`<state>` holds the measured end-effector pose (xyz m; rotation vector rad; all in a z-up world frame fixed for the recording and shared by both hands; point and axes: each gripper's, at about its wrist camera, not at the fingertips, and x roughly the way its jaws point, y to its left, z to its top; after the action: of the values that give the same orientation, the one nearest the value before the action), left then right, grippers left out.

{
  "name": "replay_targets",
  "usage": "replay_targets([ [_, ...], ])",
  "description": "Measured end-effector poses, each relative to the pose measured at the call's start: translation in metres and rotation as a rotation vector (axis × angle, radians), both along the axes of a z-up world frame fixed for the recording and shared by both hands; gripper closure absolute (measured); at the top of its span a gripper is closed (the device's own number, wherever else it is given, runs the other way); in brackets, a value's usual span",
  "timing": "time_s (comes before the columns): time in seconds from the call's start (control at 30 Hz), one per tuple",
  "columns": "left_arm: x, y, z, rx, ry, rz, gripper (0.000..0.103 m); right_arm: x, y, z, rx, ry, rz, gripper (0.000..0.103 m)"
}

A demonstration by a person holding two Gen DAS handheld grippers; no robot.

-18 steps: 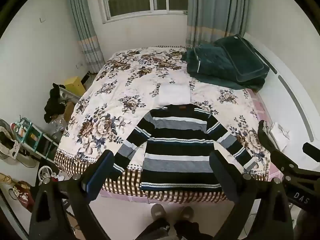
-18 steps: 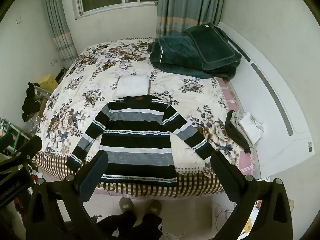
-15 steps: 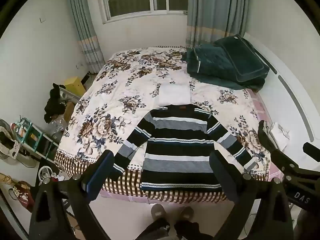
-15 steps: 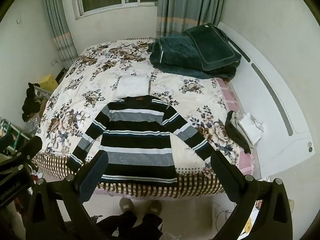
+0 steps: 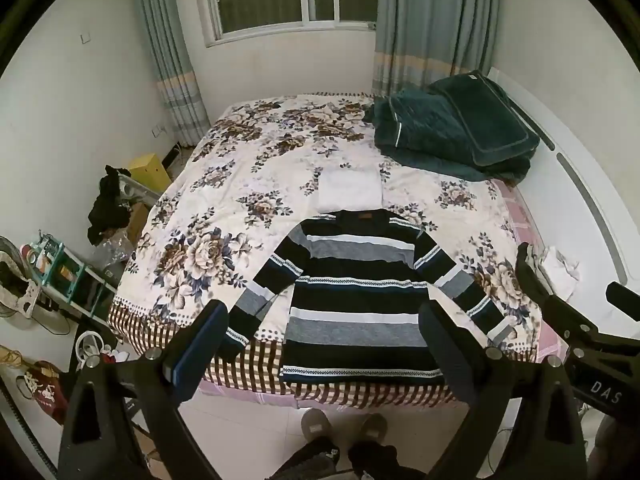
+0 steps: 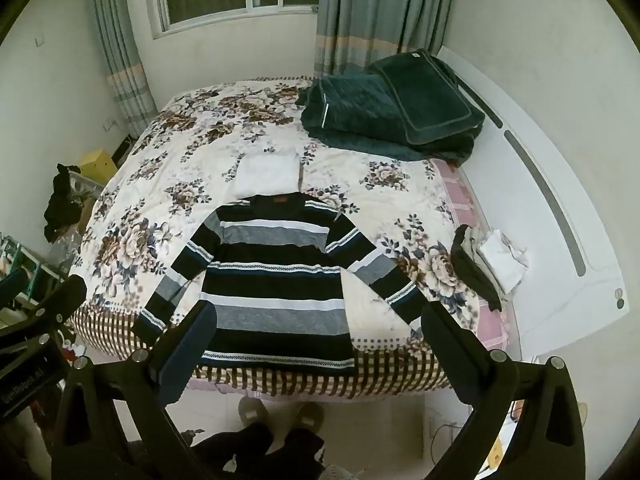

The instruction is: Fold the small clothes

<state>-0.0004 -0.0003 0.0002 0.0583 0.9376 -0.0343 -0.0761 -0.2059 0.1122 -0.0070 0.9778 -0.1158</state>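
A striped long-sleeved sweater (image 5: 360, 292) (image 6: 276, 280), black, grey and white, lies flat on the floral bed near its front edge, sleeves spread to both sides. Just beyond its collar sits a folded white garment (image 5: 348, 190) (image 6: 266, 172). My left gripper (image 5: 324, 340) hangs open high above the sweater's hem with nothing between its fingers. My right gripper (image 6: 316, 340) is also open and empty, held above the hem. Each gripper shows at the edge of the other's view.
A dark green folded quilt (image 5: 452, 128) lies at the bed's far right. Small dark and white clothes (image 6: 488, 264) sit by the white headboard (image 6: 560, 216). Clutter and a shelf (image 5: 60, 272) stand left of the bed. A person's slippered feet (image 5: 344, 428) stand at the bed's foot.
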Motion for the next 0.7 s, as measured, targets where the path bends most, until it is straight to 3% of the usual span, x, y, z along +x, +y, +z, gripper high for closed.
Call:
replay_targets([
  [0.7, 0.0033, -0.0001, 0.0008, -0.008, -0.002, 0.001, 0.006, 0.0008, 0.0011, -0.0002, -0.005, -0.002, 0.002, 0.0],
])
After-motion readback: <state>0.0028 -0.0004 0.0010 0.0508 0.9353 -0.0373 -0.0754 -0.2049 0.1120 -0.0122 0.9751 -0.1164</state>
